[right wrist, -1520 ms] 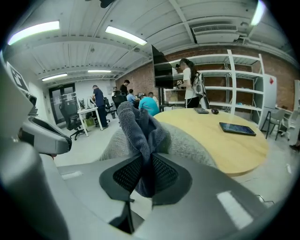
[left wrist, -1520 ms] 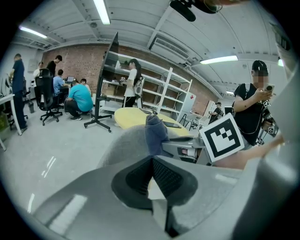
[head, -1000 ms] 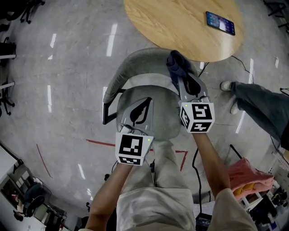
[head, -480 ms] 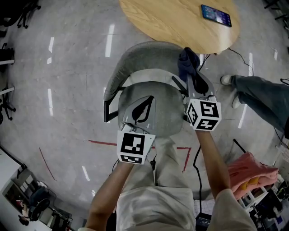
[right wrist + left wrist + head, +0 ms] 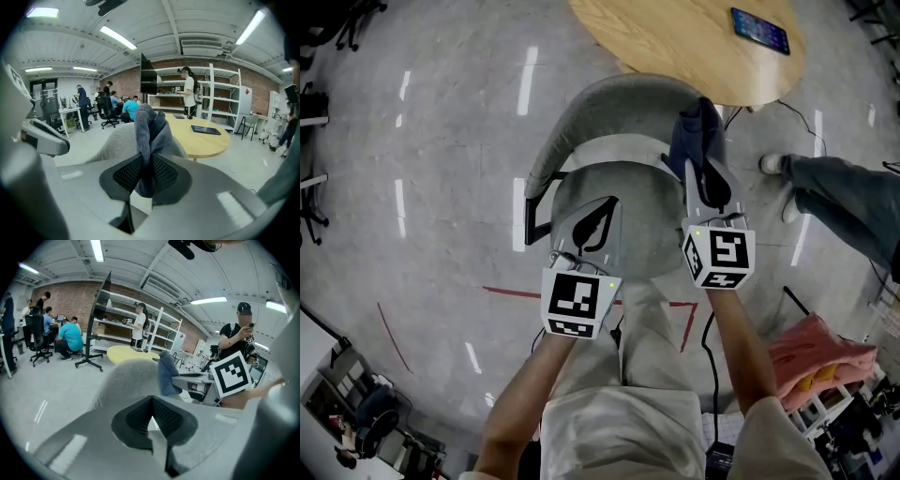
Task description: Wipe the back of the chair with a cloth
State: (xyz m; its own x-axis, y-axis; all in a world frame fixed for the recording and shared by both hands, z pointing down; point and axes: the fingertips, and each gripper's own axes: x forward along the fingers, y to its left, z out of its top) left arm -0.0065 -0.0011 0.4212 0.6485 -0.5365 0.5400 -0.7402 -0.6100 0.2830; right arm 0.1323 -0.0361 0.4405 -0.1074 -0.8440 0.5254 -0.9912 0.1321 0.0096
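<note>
Both tongs are shut. The left gripper (image 5: 151,401) has its 2 jaws pressed together with nothing in them, and it hangs over the front of the seat (image 5: 630,202). The right gripper (image 5: 146,165) pinches the dark blue cloth (image 5: 150,126) tight, and the cloth sticks up at the right end of the grey chair back (image 5: 591,101), near the round wooden table (image 5: 675,42).
</note>
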